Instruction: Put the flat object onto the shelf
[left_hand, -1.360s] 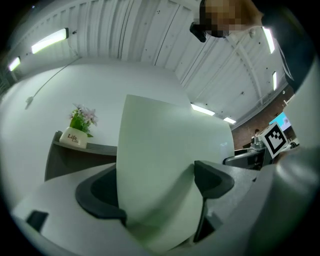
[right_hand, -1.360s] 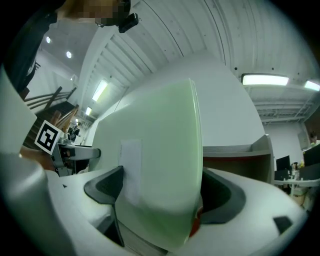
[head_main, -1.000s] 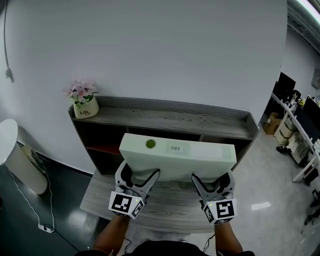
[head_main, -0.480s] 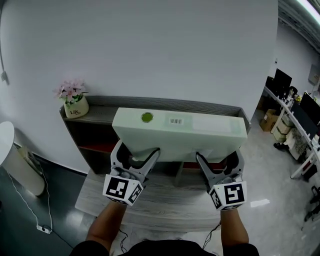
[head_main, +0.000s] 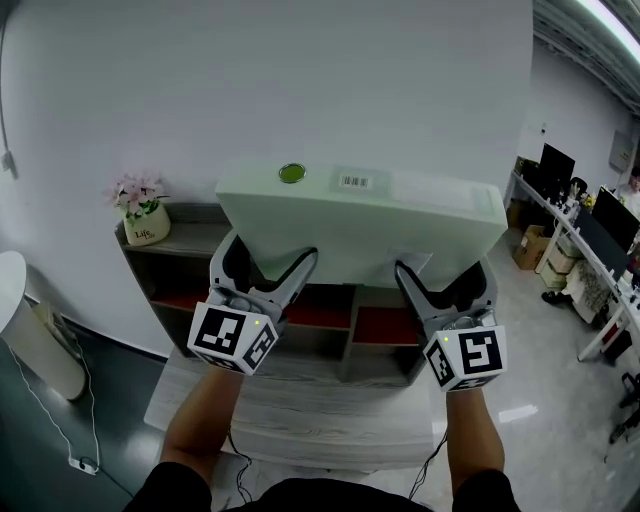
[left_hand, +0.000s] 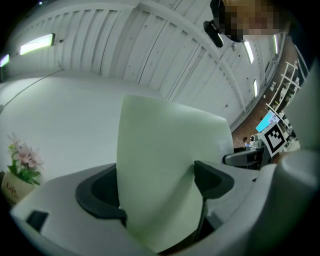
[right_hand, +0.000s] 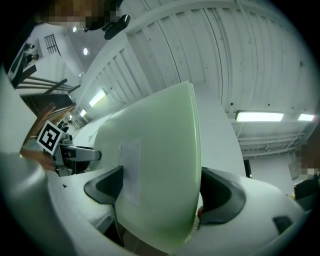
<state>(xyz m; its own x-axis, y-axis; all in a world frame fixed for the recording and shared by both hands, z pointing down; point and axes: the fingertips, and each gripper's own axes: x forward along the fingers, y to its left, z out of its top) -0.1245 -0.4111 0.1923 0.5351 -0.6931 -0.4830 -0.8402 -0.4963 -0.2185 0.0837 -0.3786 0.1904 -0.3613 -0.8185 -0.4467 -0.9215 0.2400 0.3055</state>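
At the far left a small pot of pink flowers (head_main: 140, 215) stands on the left end of the grey wooden shelf (head_main: 190, 240), against the white wall. My left hand-held gripper (head_main: 265, 260) is clamped on the near edge of the flat pale-green panel (head_main: 400, 225), with its dark pads pressed to both faces (left_hand: 160, 185). I hold the panel in the air, above and in front of the shelf's top board, tilted with its far edge raised. A round green sticker (head_main: 292, 173) and a barcode label (head_main: 353, 182) sit near that far edge. My right hand-held gripper (head_main: 443, 277) grips the same near edge further right, its jaws closed on the panel (right_hand: 160, 190).
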